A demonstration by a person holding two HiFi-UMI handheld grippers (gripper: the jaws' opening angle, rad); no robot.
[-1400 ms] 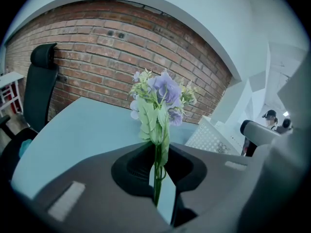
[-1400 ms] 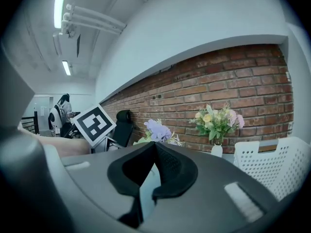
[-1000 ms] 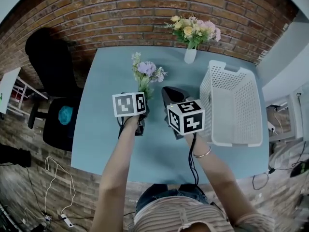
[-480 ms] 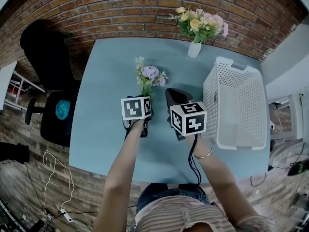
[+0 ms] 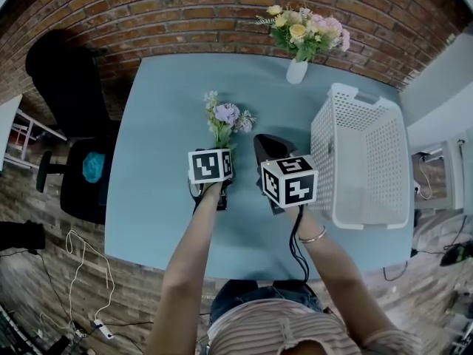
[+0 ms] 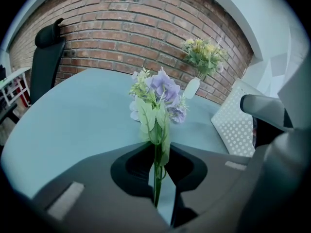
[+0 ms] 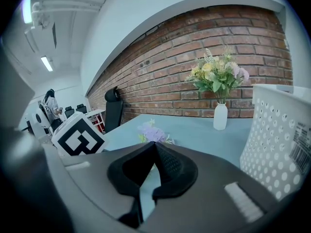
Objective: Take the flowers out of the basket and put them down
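A small bunch of purple flowers (image 5: 225, 116) with green leaves stands upright over the blue table (image 5: 162, 124), left of the white basket (image 5: 362, 161). My left gripper (image 5: 219, 150) is shut on its thin green stems (image 6: 157, 171), low down, and the blooms (image 6: 163, 89) rise above the jaws. Just to its right, my right gripper (image 5: 261, 139) is shut with nothing between its jaws (image 7: 154, 144). The purple blooms (image 7: 153, 132) show just beyond the right gripper's tips. The basket looks empty in the head view.
A white vase (image 5: 295, 69) with a yellow and pink bouquet (image 5: 307, 28) stands at the table's far edge by the brick wall. A black office chair (image 5: 74, 87) is off the table's left side. The basket sits along the table's right edge.
My left gripper has sunk toward the table with the purple flowers in it. The right gripper has also come down a little beside it.
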